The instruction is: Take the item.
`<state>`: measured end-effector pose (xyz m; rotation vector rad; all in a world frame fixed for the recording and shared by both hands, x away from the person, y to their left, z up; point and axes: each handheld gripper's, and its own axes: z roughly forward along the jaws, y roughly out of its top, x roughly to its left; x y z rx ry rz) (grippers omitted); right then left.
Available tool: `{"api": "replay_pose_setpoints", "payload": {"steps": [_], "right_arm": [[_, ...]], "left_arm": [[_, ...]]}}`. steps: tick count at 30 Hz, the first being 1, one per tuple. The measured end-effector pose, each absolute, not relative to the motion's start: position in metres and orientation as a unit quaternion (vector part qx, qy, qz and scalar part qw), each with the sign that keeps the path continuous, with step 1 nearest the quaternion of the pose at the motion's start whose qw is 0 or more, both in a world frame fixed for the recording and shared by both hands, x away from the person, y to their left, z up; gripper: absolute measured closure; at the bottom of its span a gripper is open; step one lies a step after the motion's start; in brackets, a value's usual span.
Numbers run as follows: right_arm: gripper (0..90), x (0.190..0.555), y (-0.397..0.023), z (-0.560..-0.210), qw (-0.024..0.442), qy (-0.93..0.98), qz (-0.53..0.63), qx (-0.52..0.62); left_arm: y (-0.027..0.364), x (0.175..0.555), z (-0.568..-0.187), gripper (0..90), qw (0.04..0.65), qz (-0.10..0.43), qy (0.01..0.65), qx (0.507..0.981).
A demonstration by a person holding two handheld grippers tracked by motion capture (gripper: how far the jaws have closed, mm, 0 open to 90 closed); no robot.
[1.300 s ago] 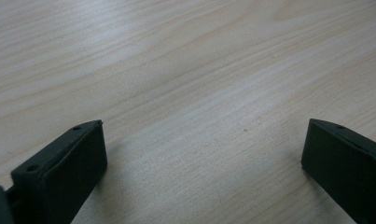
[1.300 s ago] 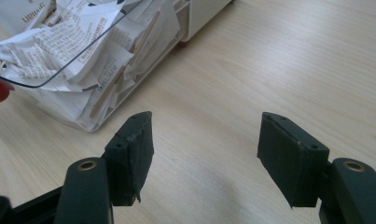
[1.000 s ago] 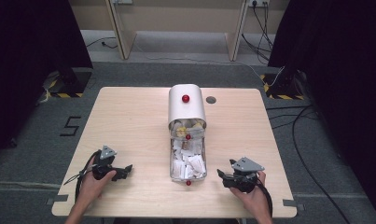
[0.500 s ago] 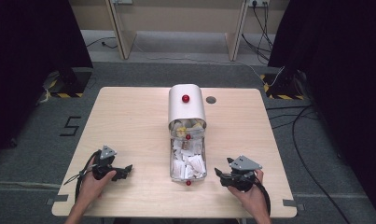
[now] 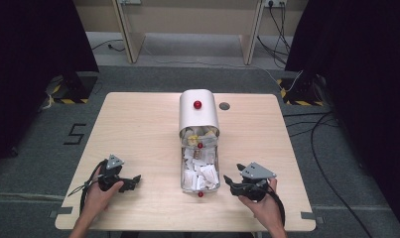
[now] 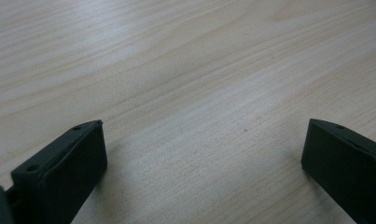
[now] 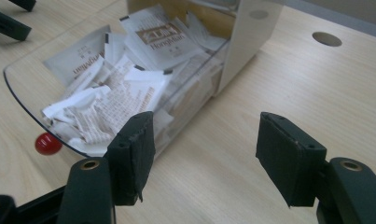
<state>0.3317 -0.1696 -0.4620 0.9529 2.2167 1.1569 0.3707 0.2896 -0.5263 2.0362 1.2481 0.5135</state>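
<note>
A rounded silver cover [image 5: 198, 116] with a red knob [image 5: 197, 104] stands mid-table. A clear drawer [image 5: 183, 171] is drawn out of it toward me, full of white paper sachets [image 7: 129, 70], with a red knob [image 5: 200, 194] at its front end. My right gripper [image 5: 228, 181] lies low just right of the drawer's front, open, with bare wood between its jaws [image 7: 204, 144] and the drawer wall beside the left jaw. My left gripper [image 5: 135, 179] rests on the table well to the left of the drawer, open over bare wood [image 6: 202, 140].
The light wooden table [image 5: 138, 129] has a round cable hole [image 5: 224, 105] right of the cover. Bare wood lies on both sides of the drawer. Around the table are dark curtains, floor cables, and a taped "5" [image 5: 76, 134] on the carpet.
The right gripper has crept slightly left toward the drawer. The left gripper has stayed where it was.
</note>
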Motion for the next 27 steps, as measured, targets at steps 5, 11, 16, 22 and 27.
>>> {"api": "replay_pose_setpoints", "payload": {"steps": [5,11,16,22,27], "right_arm": [[39.5,0.331,-0.159,-0.455,0.23,0.809,0.428,0.33],[40.9,0.33,-0.155,-0.453,0.229,0.811,0.431,0.323],[43.3,0.328,-0.15,-0.449,0.228,0.815,0.435,0.308],[45.2,0.324,-0.138,-0.45,0.222,0.822,0.437,0.289],[46.3,0.323,-0.135,-0.45,0.219,0.824,0.439,0.285]], "left_arm": [[0.29,0.371,-0.526,0.0,0.342,0.198,0.48,0.783],[0.29,0.371,-0.526,0.0,0.342,0.198,0.48,0.783],[0.29,0.371,-0.526,0.0,0.342,0.198,0.48,0.783],[0.29,0.371,-0.526,0.0,0.342,0.198,0.48,0.783],[0.29,0.371,-0.526,0.0,0.342,0.198,0.48,0.783]]}}
